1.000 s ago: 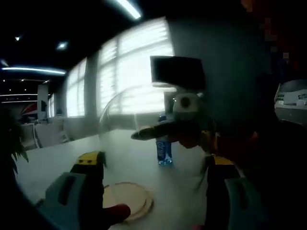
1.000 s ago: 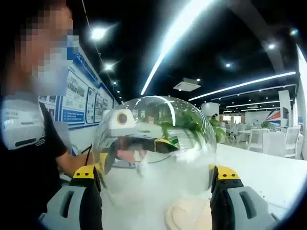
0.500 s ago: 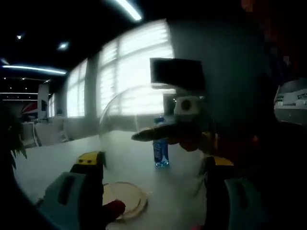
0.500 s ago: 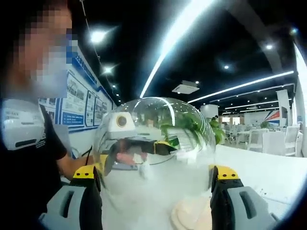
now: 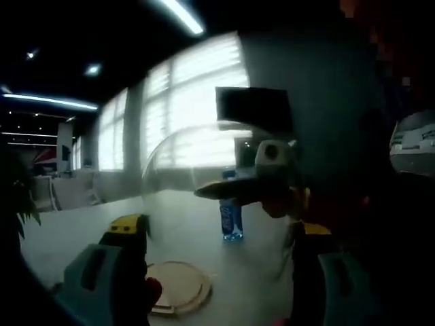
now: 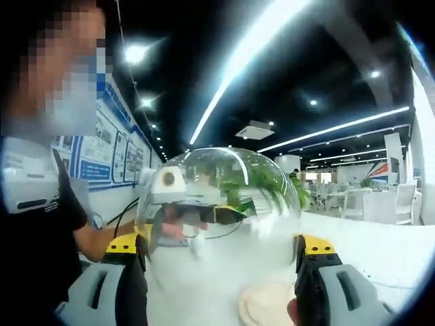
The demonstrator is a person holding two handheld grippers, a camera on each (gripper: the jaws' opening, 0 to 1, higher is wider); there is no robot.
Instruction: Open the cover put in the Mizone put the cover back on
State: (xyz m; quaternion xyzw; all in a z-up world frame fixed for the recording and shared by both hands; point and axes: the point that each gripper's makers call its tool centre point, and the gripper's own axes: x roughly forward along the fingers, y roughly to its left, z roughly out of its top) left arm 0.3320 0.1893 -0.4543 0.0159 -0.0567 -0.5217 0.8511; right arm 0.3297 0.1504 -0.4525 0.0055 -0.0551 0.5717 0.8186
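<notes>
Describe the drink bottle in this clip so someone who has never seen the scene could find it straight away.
Start at the long white table that runs toward the bright windows. Near its middle, beyond the round wooden board lying flat in the foreground, stands the bottle, seen through the clear dome. It is the one upright thing there, small, with a blue label and a blue cap.

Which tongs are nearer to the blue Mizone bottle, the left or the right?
Right, probably. The right tongs overlap the Mizone bottle across the clear cover; the left tongs hold the cover's near side.
</notes>
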